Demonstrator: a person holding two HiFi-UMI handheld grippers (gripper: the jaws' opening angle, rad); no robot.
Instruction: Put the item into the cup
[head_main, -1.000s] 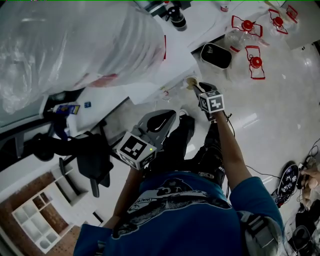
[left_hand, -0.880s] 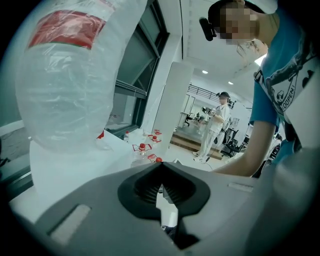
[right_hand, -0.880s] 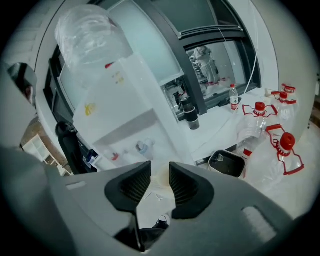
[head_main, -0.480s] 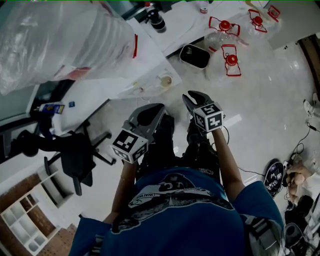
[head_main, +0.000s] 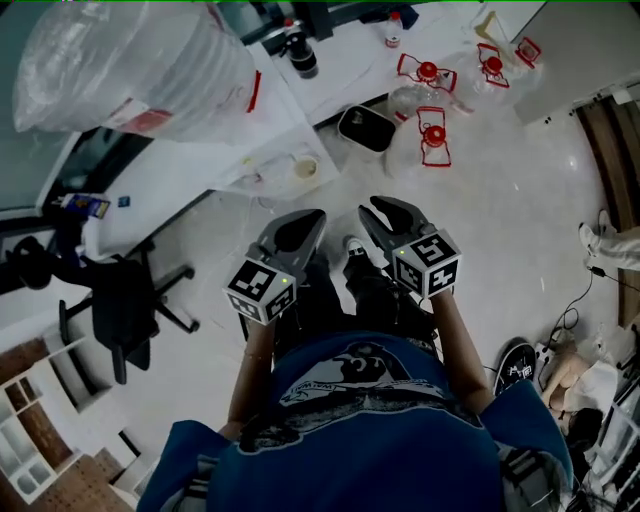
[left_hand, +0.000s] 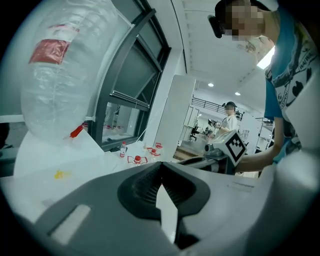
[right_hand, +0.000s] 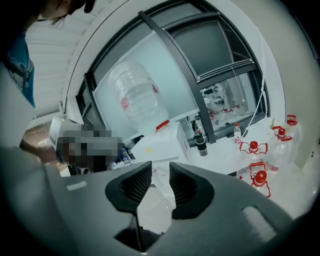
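White table, cup at eleven o'clock

Left gripper (head_main: 314, 216) is closed and empty; right gripper (head_main: 373, 206) stands parted, empty. Pale cup (head_main: 305, 168) stands near the white table's (head_main: 345, 75) edge, at eleven o'clock from them; its contents are too small to tell. Black tub (head_main: 365, 128) sits at twelve, red-capped clear jugs (head_main: 431, 140) at one.
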